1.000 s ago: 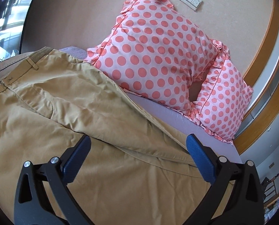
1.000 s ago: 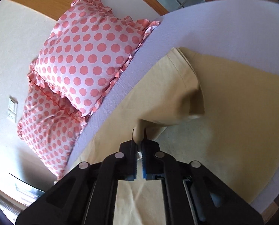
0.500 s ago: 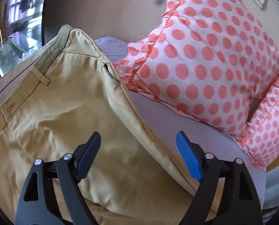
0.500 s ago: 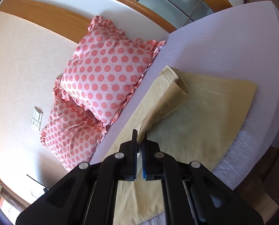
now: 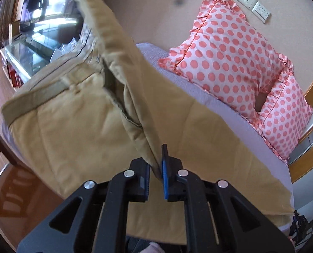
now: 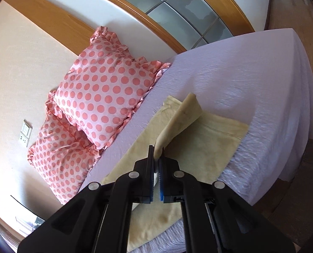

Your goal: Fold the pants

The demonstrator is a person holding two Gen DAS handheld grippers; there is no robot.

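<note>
Tan pants point(image 5: 72, 126) lie on a lilac bed. In the left wrist view my left gripper point(image 5: 156, 168) is shut on the pants' upper layer near the waistband and holds it lifted, so the fabric rises in a fold above the lower layer. In the right wrist view my right gripper point(image 6: 156, 162) is shut on the upper leg of the pants point(image 6: 177, 116) near the hem and holds it raised over the lower leg point(image 6: 209, 139), which lies flat.
Two pink polka-dot pillows point(image 5: 230, 59) point(image 6: 99, 92) lean on the wall at the bed's head. The lilac sheet point(image 6: 251, 73) stretches right of the pants. A glass cabinet point(image 5: 30, 48) and wooden floor point(image 5: 19, 185) lie beyond the bed's edge.
My left gripper has closed on the pants' upper layer and lifted it. My right gripper, still shut on the leg, has risen higher above the bed.
</note>
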